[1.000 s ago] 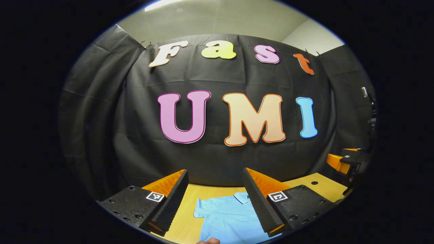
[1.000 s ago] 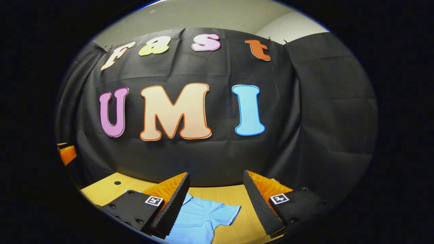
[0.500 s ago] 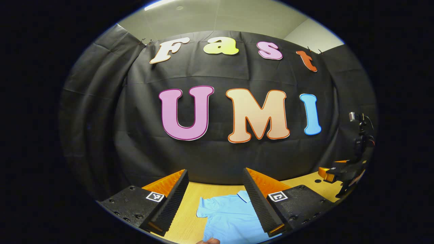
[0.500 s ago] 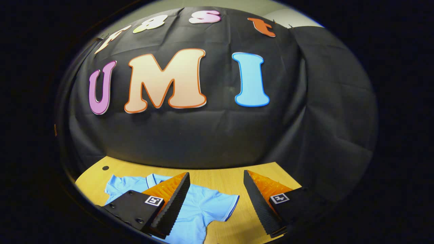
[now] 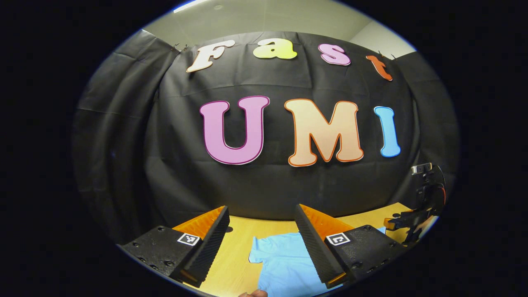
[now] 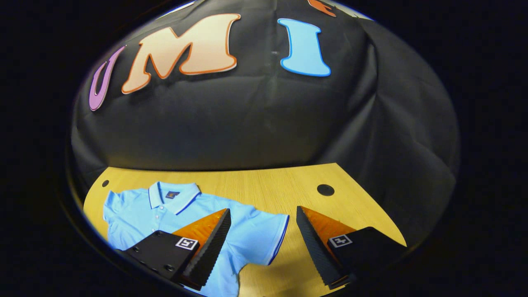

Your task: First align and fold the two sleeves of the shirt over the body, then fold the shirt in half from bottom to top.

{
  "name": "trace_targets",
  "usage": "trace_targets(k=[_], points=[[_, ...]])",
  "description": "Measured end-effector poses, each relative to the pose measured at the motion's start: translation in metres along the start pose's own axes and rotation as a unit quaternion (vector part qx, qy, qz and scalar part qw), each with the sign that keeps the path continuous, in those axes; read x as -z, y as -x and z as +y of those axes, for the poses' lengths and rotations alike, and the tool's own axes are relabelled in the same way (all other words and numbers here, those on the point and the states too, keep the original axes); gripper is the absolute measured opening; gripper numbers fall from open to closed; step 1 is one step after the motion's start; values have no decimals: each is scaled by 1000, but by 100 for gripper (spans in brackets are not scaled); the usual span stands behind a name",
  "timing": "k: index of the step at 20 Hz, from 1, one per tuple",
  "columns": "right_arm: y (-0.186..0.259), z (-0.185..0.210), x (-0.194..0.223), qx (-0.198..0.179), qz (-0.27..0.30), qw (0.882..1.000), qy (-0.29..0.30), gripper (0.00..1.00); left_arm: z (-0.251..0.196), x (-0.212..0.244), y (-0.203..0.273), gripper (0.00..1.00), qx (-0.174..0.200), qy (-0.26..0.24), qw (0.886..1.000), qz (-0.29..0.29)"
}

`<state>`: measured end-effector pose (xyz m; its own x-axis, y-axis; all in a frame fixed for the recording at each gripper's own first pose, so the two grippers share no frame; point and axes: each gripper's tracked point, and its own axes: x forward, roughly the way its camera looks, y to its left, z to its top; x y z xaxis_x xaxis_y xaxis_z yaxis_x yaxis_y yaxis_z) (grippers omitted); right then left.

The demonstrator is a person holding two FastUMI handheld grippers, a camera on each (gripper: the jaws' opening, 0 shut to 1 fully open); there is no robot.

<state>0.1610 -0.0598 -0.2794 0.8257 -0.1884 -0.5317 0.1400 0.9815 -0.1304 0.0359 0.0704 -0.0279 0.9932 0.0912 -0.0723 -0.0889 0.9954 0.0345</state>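
Light comes from overhead: a ceiling strip light (image 5: 194,5) glows at the upper left of the left gripper view. The wooden table (image 6: 264,183) is evenly lit, with soft shadows. The fisheye bends the edges strongly. The right gripper view is slightly blurred; the left is sharp.

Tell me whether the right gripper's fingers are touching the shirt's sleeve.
Apart. In the right gripper view the right gripper hangs open above the shirt, whose sleeve lies flat on the table between its fingers.

right gripper (image 6: 262,247) tipped down toward shirt (image 6: 165,214); left gripper (image 5: 262,243) drifted left
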Motion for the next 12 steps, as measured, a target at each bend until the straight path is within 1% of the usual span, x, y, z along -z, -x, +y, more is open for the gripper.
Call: trace_targets(k=[2, 4, 8, 10, 12], points=[[-13, -1, 16, 4, 19, 1000, 1, 99, 6, 4, -4, 95, -7, -3, 1000, 5], [-26, -4, 33, 11, 41, 999, 2, 99, 11, 10, -7, 94, -11, -3, 1000, 12], [-45, -9, 61, 22, 78, 997, -4, 99, 18, 20, -14, 95, -17, 2, 1000, 25], [-53, -9, 71, 24, 94, 995, -15, 100, 20, 27, -17, 95, -21, 4, 999, 32], [-60, -11, 77, 30, 102, 994, -26, 99, 20, 30, -20, 95, -20, 5, 999, 37]])
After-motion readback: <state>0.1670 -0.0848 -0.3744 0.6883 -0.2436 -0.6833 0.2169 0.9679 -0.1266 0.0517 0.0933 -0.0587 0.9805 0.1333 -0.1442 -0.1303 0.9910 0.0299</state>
